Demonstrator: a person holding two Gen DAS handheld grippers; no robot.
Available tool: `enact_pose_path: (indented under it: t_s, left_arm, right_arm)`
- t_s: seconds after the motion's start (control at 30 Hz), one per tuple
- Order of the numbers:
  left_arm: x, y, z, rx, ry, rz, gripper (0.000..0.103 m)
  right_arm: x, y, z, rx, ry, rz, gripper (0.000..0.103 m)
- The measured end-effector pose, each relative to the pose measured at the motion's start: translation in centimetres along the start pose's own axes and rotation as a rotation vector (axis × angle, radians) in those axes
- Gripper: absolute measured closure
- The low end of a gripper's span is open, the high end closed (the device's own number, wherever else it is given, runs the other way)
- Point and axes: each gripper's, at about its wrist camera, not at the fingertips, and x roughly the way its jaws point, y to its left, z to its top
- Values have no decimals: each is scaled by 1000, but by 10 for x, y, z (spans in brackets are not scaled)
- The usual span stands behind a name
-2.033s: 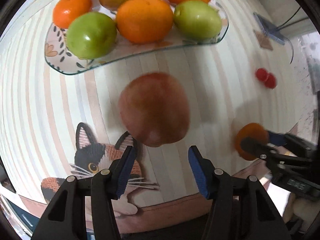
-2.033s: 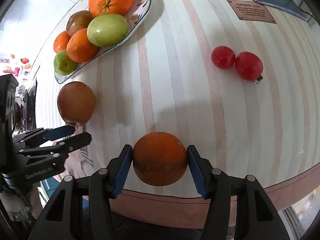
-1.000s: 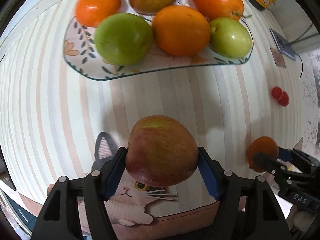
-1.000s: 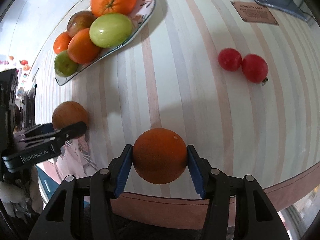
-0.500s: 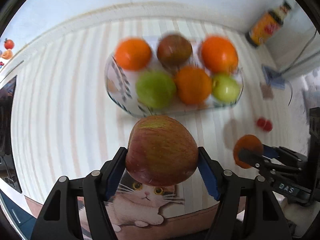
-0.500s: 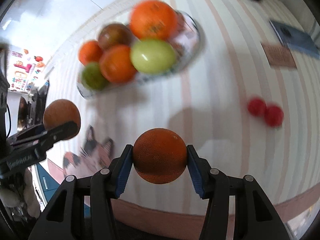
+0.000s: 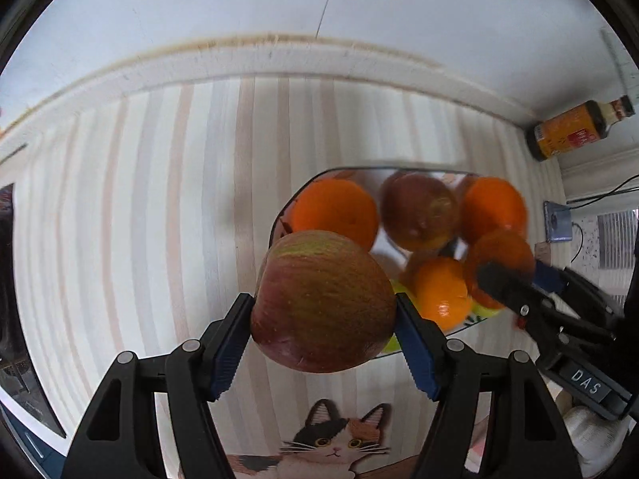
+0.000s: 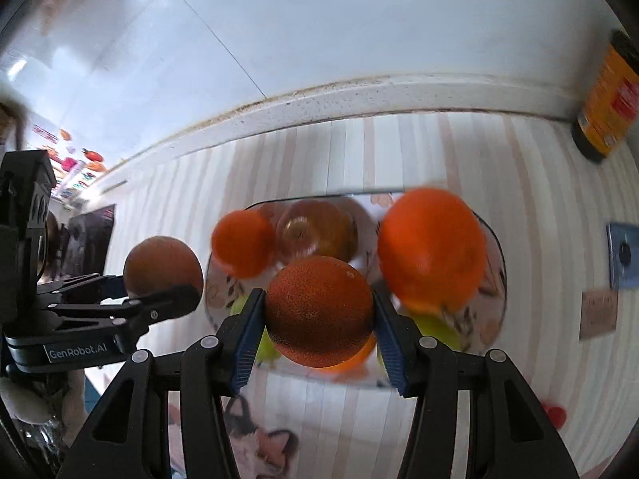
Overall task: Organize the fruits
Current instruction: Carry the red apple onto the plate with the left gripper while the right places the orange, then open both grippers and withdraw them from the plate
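behind held apple (image 7: 323,303): plate (image 7: 279,219), bottle (image 7: 575,129).

Two grippers (image 7: 323,337) (image 8: 317,329) — one apple (image 7: 323,303) held, one orange (image 8: 319,311) held. One plate (image 8: 495,247) with more fruit — blurred, count unclear. One bottle (image 7: 575,131). One cat picture (image 7: 331,443).
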Motion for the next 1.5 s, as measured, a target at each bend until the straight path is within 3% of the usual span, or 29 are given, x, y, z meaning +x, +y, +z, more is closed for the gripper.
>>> enact_pose_path:
  t_s: [0.33,0.57,0.7,0.77,1.03,1.17,1.27,1.3,1.33,1.5]
  left_arm:
    - [33,3,2,-49,134,-26,35]
    - [34,5,3,-67,147,-30,35]
    - [31,1,3,-58,147,-10,35]
    - [27,2,3,-65,140,-19,34]
    - [17,8,3,-93,130,-60,31]
    - [8,6,1,-92,116,-56,31]
    - [-6,5,-1,-94,83,-45,30]
    - [-13,3,-2,-92,64,-27,22]
    - [-20,2,-5,-89,45,-2,7]
    - [-48,-16,-28,-45,-83,115,3]
  right_arm:
    - [21,-5,7,40,25,-1,46]
    - [23,-17,8,132,31,42,45]
    - [16,-17,7,156,30,59,30]
    - [12,-15,4,158,29,48,28]
    - [-5,-14,-4,163,2,37,27]
    - [-13,-15,-7,163,-12,28,26]
    - [-25,-14,-11,143,-32,-20,9]
    - [-29,-13,-13,130,-38,-41,8]
    - [-35,-11,-16,111,-47,-79,8]
    - [-57,-6,-38,47,-72,-180,6]
